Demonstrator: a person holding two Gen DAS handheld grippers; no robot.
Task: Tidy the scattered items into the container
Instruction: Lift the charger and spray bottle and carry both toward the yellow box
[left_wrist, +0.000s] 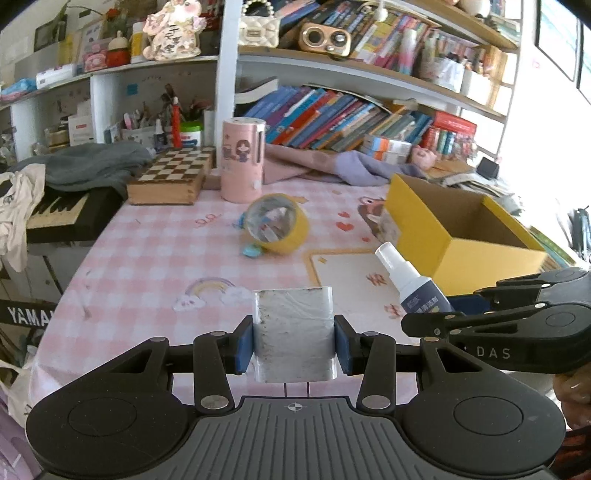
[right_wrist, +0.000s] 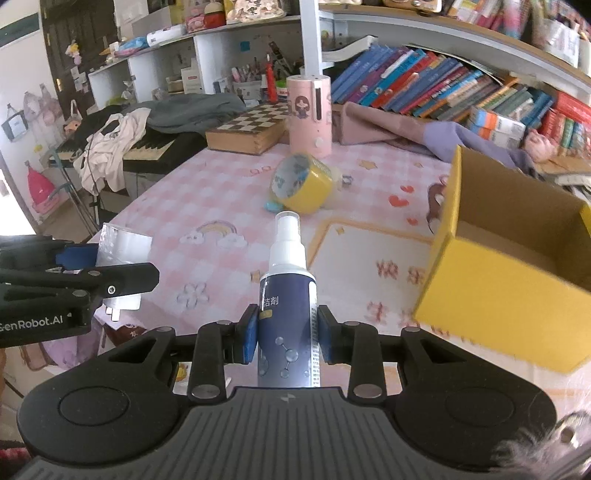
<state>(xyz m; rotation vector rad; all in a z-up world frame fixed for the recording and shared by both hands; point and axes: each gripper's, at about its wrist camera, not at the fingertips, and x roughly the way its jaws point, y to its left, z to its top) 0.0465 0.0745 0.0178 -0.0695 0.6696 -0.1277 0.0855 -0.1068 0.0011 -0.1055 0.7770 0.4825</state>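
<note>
My left gripper (left_wrist: 293, 339) is shut on a white plug-in charger (left_wrist: 294, 332) wrapped in clear film, held above the near edge of the pink checked table (left_wrist: 147, 258). It also shows in the right wrist view (right_wrist: 122, 258). My right gripper (right_wrist: 287, 332) is shut on a spray bottle (right_wrist: 288, 295) with a dark blue label, nozzle pointing away. The bottle also shows in the left wrist view (left_wrist: 410, 280). The open yellow cardboard box (right_wrist: 509, 266) stands to the right. A yellow tape roll (right_wrist: 301, 184) lies on its side mid-table.
A pink cylinder holder (right_wrist: 309, 114) and a wooden chess box (right_wrist: 247, 129) stand at the table's back. A small blue item (left_wrist: 251, 252) lies beside the tape roll. A keyboard with clothes (right_wrist: 122, 147) is at the left. Bookshelves fill the back wall.
</note>
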